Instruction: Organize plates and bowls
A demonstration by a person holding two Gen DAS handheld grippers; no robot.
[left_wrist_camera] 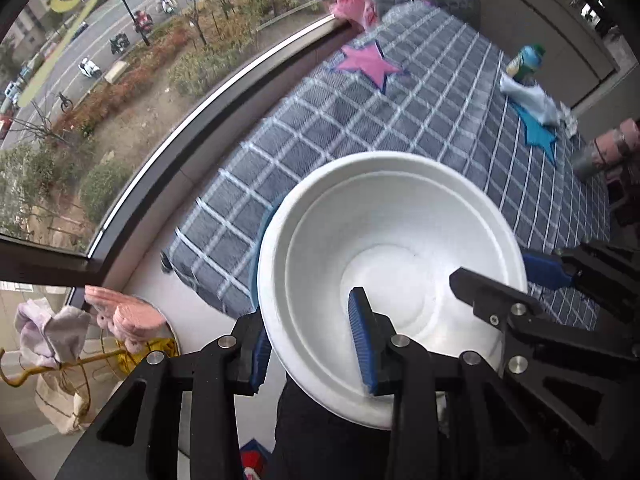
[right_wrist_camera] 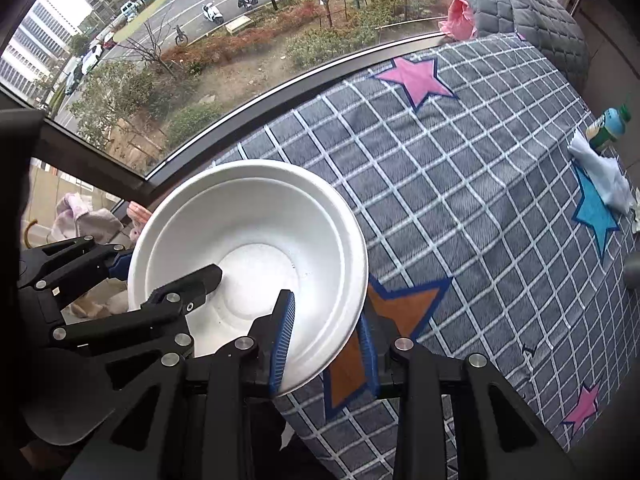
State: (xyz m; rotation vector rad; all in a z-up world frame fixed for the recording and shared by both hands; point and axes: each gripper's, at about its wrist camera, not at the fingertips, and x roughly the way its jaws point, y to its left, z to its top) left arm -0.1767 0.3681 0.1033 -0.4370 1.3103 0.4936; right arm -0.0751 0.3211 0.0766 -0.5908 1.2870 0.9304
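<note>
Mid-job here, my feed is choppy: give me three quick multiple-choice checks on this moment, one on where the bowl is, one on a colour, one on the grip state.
1. Where is the white bowl?
A. Flat on the windowsill
B. Held over the edge of the checked cloth
C. Inside a basket

2. What colour is the star printed nearest the window?
A. Pink
B. Green
C. Yellow

3. How is the bowl gripped?
A. By the left gripper only
B. By neither gripper
C. By both, the right gripper too, each clamped on the rim

Answers: 1 B, the bowl hangs between the grippers above the cloth's near edge. 2 A, the star by the window frame is pink. 3 C, each gripper has one pad inside the bowl and one outside.
</note>
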